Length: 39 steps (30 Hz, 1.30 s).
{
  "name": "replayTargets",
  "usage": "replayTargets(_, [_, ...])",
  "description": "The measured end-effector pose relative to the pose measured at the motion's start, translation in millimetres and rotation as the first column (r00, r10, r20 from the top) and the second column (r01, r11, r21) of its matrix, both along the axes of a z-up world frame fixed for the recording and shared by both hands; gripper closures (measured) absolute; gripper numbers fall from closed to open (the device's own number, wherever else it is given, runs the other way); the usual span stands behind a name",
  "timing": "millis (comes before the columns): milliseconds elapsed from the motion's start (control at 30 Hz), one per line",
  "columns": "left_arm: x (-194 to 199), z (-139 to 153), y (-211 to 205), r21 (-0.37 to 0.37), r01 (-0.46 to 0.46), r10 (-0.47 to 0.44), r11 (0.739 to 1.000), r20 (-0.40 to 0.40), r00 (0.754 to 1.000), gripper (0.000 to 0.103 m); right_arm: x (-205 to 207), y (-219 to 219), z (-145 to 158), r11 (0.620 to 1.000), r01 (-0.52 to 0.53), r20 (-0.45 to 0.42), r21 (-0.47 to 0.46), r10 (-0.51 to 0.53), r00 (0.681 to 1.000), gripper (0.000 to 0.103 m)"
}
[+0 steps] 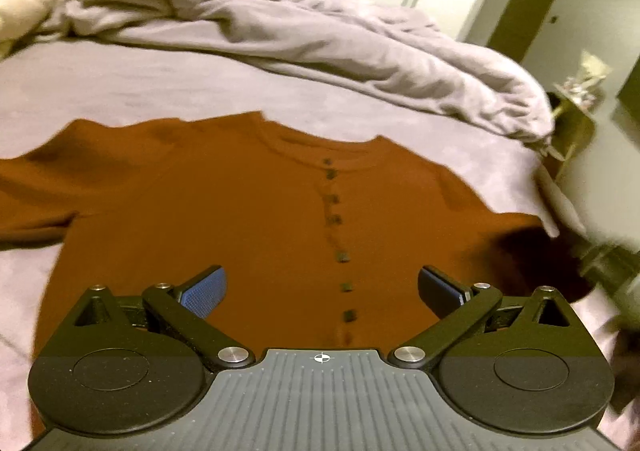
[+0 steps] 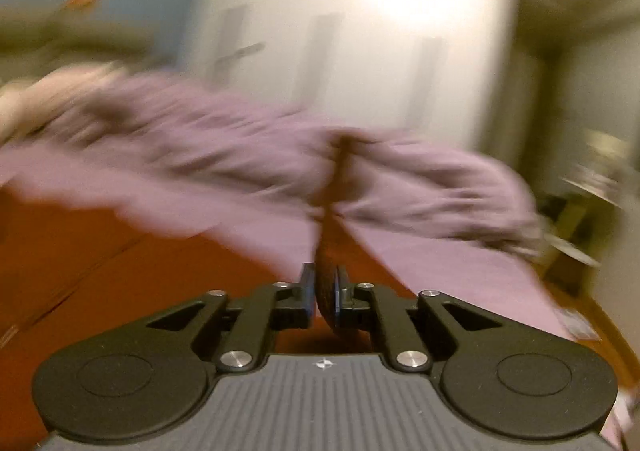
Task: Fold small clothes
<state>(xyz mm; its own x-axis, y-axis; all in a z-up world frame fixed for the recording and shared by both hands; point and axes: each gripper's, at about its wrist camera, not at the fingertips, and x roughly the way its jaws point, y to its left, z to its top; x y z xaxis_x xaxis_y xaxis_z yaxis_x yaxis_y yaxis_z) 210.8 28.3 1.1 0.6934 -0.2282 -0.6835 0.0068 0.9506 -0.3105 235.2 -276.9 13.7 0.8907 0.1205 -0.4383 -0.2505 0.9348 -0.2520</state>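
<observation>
Ribbed grey plastic and black linkage arms fill the foreground of the left wrist view, where the left gripper [image 1: 322, 289] hovers over the shirt with its jaws spread wide, blue cross-hatched pads [image 1: 202, 293] facing inward and nothing between them. Beneath it the rust-orange shirt [image 1: 224, 211] lies flat on the bed [image 1: 132, 87], front up, sleeves out to both sides, with a round ribbed neckline and a row of small dark square buttons [image 1: 339, 223] down the middle. A soft lilac sheet covers the bed, and a rumpled duvet [image 1: 320, 39] of the same colour is heaped behind the shirt. The right gripper [image 2: 325, 293] has its jaws pressed together on a thin fold of the orange fabric, probably the sleeve edge, though motion blur obscures it. No writing is legible.
</observation>
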Motion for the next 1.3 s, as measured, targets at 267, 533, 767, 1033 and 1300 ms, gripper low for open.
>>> replayTargets(267, [44,-24,-19,-0.208,0.079,-0.092,0.975,-0.055,0.994,0.0,-24,26,-55,0.981,-0.003,-0.105,-0.194,-0.017,0.994,0.046])
replayTargets(533, [93,-72,-76,-0.383,0.103,-0.191,0.918,-0.2,0.961,0.005,-24,14,-68,0.97,0.069,-0.143,-0.235,-0.104,0.984,0.041])
replayTargets(767, [107,-84,-86,-0.462,0.062,-0.181,0.885,-0.217,0.959,0.01,-31,1,-67,0.958,0.102,-0.128,-0.269,-0.14,0.982,0.037])
replayTargets(1033, [121,-95,-94,-0.509,0.055,-0.203,0.859,-0.24,0.949,0.084,-21,-7,-50,0.958,0.161,-0.115,-0.238,-0.193,0.974,0.036])
replayTargets(1300, [117,-56,-62,-0.462,0.079,-0.154,0.883,-0.126,0.98,0.095,-7,-1,-48,0.968,0.153,-0.138,-0.197,-0.182,0.974,0.037])
